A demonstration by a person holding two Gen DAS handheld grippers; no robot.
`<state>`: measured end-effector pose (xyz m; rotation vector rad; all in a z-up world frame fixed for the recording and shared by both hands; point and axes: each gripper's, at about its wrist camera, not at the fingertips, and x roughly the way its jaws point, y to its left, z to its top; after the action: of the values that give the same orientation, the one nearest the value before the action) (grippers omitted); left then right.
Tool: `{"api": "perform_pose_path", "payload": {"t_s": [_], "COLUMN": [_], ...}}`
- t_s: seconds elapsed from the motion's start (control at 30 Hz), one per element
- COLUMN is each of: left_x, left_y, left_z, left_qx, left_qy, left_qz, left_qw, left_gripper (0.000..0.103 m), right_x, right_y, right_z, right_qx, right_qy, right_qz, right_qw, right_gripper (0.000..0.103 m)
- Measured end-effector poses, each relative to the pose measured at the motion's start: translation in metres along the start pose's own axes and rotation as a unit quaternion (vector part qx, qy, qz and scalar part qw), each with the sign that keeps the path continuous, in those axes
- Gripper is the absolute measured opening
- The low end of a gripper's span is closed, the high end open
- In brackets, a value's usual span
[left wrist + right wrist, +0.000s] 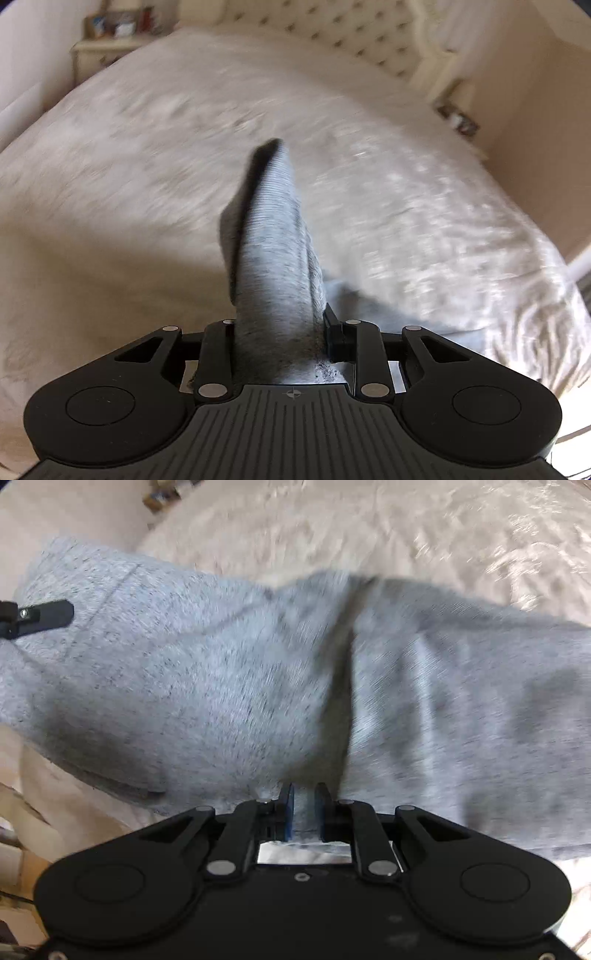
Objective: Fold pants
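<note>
Grey pants (229, 672), soft and fuzzy, with little dark flecks. Spread wide ahead of the right tongs (303, 812), lying over a bed (406, 528). One deep dark crease straight up from those tongs. Blue pads (289, 812) on the fingers, squeezed on a thin bit of grey cloth. Clamped on the pants, then.

From the left side, a thick ribbed band of the same pants (273, 240), sticking up and forward out of the left tongs (279, 339). Ribs like tiny lines across it. Dark inside at the tip. Left tongs pinched on that band too, with the cloth filling the gap between the fingers. Tip of the left tongs also poking in at the far left of the right view (40, 616), resting over the grey cloth.

Beyond the pants, only bed: pale cover, shiny and crinkly to the right of the left tongs, blurry all over. Padded headboard (332, 33) with button dimples far ahead. Small table (107, 40) far ahead to the left.

Likely trouble from here:
- Slipping out. Only a thin edge in the right tongs, so a hard tug could pull it free.
- A crooked fold. Tongs lifted unevenly could leave the legs not lined up.
- Bunching. That deep crease could get folded in and stay as a lump.
- Dragging. Fuzzy cloth might catch on the crinkly cover and pull it along.
</note>
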<state>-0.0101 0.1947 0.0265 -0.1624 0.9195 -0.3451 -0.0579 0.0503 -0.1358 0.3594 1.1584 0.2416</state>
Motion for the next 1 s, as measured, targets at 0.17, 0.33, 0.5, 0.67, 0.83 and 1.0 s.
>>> {"api": "perform_pose_path", "payload": {"t_s": [0.17,0.33,0.5,0.67,0.83,1.0], "left_x": [0.036,0.099,0.120,0.116,0.106,0.095], "left_y": [-0.091,-0.173,-0.210,-0.199,-0.166,-0.148], "left_z": [-0.008,-0.039,-0.056,-0.063,-0.081,-0.106], "left_qx": [0.036,0.059,0.071,0.079,0.078,0.082], "left_qy": [0.013,0.057,0.076,0.074,0.087,0.109], "left_qz": [-0.073,-0.130,-0.146,-0.104,-0.040,-0.010], "left_qw": [0.9966,0.9881,0.9838,0.9886,0.9923,0.9906], "left_gripper": [0.018,0.016,0.016,0.016,0.016,0.016], "right_x": [-0.046,-0.079,-0.104,-0.123,-0.125,-0.117], "right_y": [-0.047,-0.110,-0.157,-0.187,-0.195,-0.200], "right_z": [-0.004,-0.009,-0.022,-0.030,-0.011,0.016], "right_qx": [0.024,0.042,0.057,0.062,0.076,0.065], "right_qy": [-0.033,-0.040,-0.038,-0.049,-0.074,-0.099], "right_qz": [0.016,0.000,-0.006,-0.002,0.014,0.038], "right_qw": [0.999,0.998,0.998,0.997,0.994,0.992], "right_gripper": [0.012,0.015,0.015,0.018,0.034,0.044]}}
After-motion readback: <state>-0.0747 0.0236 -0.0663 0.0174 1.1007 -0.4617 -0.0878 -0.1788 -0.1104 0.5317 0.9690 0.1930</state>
